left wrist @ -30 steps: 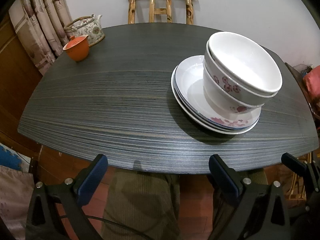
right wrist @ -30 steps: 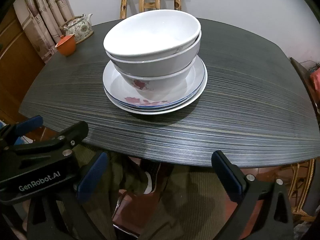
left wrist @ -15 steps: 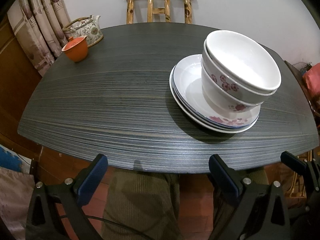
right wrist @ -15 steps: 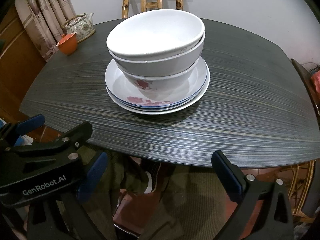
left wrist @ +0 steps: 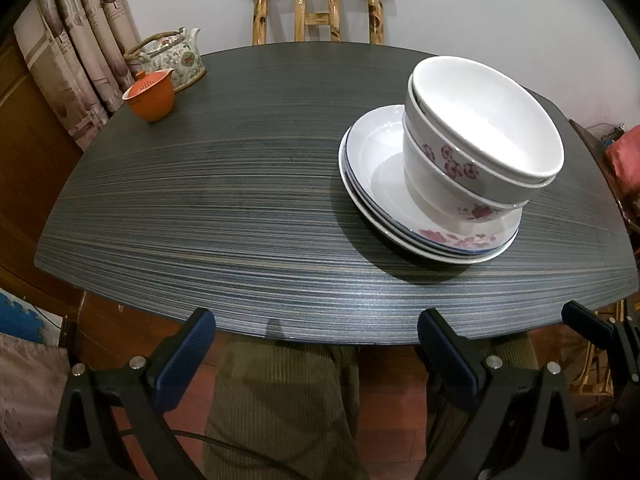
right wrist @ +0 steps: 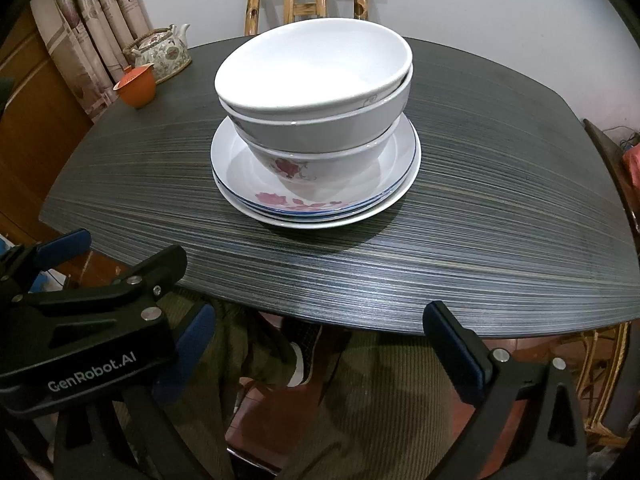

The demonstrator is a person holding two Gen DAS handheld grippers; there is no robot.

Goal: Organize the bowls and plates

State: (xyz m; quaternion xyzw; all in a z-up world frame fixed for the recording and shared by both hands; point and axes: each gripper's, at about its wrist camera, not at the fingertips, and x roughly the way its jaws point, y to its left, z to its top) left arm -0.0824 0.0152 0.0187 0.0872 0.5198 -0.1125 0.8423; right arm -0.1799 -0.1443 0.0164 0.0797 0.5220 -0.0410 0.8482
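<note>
Nested white bowls (left wrist: 480, 136) stand on a stack of white plates (left wrist: 368, 168) with blue rims and pink flowers, at the right of the dark table (left wrist: 200, 200). In the right wrist view the bowls (right wrist: 316, 92) and plates (right wrist: 320, 208) are straight ahead. My left gripper (left wrist: 316, 352) is open and empty, below the table's near edge. My right gripper (right wrist: 320, 344) is open and empty, also off the near edge, short of the stack. The left gripper's body (right wrist: 80, 328) shows at the lower left of the right wrist view.
An orange cup (left wrist: 150, 98) and a flowered teapot (left wrist: 172, 58) stand at the table's far left. A bamboo chair (left wrist: 318, 12) stands behind the table, curtains (left wrist: 76, 40) at the left. The person's legs (left wrist: 280, 400) are under the near edge.
Both grippers have edged slightly toward the table, so the stack looks a little nearer. The bowls and plates have not moved. Both stay open.
</note>
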